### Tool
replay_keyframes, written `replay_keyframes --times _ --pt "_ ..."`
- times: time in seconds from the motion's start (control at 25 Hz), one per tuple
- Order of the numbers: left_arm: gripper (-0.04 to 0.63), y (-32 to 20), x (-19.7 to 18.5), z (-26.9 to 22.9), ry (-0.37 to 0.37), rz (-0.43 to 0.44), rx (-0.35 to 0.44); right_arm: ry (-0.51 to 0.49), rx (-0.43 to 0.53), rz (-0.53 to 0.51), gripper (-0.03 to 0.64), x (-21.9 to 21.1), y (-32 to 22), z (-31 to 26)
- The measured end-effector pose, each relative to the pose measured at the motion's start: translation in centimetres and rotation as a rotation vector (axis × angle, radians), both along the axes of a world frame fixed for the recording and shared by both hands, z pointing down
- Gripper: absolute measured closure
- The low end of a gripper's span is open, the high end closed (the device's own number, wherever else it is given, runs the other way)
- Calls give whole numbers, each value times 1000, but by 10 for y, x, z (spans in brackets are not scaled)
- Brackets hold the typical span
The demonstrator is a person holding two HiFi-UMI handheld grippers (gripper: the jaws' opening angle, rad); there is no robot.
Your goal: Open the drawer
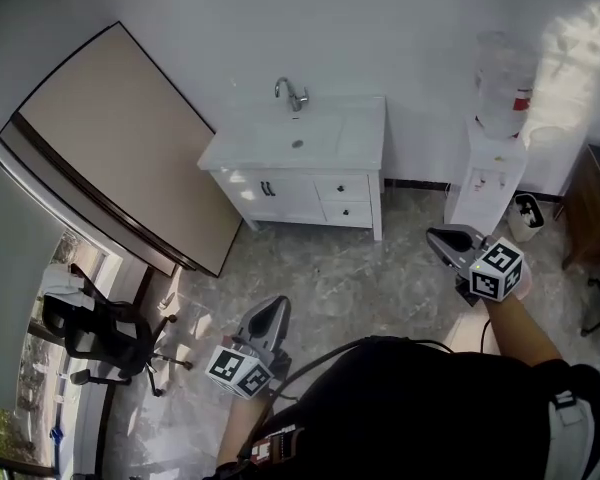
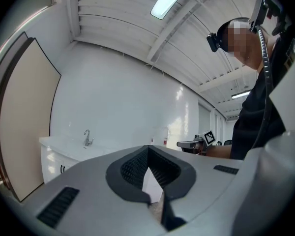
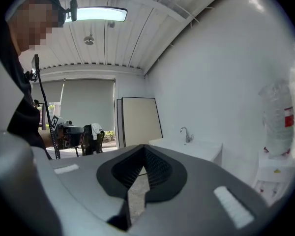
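A white vanity cabinet [image 1: 280, 196] with a basin and faucet [image 1: 291, 94] stands against the far wall. Two small drawers, upper [image 1: 342, 187] and lower [image 1: 347, 211], sit on its right side, both pushed in. My left gripper [image 1: 277, 305] is low in the head view, far from the cabinet, jaws shut and empty. My right gripper [image 1: 439, 236] is to the right of the cabinet and short of it, also shut with nothing held. The left gripper [image 2: 148, 146] view shows the faucet [image 2: 88, 137] far off to the left. In the right gripper [image 3: 145, 146] view, the vanity top [image 3: 196, 149] lies ahead on the right.
A large beige board [image 1: 120, 138] leans on the left wall. A water dispenser [image 1: 495, 163] stands right of the cabinet with a small bin [image 1: 527, 216] and a wooden cabinet [image 1: 590, 203] beyond it. An office chair [image 1: 100, 333] is at the lower left. Marbled floor lies between me and the cabinet.
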State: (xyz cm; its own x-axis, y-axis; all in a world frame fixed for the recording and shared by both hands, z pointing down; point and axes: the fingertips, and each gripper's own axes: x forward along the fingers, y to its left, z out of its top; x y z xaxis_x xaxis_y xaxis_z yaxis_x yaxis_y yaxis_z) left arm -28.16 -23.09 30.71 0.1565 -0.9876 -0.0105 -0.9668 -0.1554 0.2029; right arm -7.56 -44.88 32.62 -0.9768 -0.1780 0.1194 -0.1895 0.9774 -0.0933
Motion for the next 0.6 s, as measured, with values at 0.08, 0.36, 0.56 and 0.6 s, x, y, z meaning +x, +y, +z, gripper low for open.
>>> replay_keyframes --times 0.08,0.36,0.56,0.6 --pt "595 -30 5 -3 8 -21 7 -8 7 -24 620 -1 -33 -5" --pt "595 -108 24 -1 7 -47 -6 -16 1 -69 620 3 -115 -3" --pt "595 -141 16 3 10 -43 -12 -12 -13 -56 620 -1 -149 3" --pt "595 -147 12 4 10 -39 -13 -11 -12 -52 620 -3 -155 4"
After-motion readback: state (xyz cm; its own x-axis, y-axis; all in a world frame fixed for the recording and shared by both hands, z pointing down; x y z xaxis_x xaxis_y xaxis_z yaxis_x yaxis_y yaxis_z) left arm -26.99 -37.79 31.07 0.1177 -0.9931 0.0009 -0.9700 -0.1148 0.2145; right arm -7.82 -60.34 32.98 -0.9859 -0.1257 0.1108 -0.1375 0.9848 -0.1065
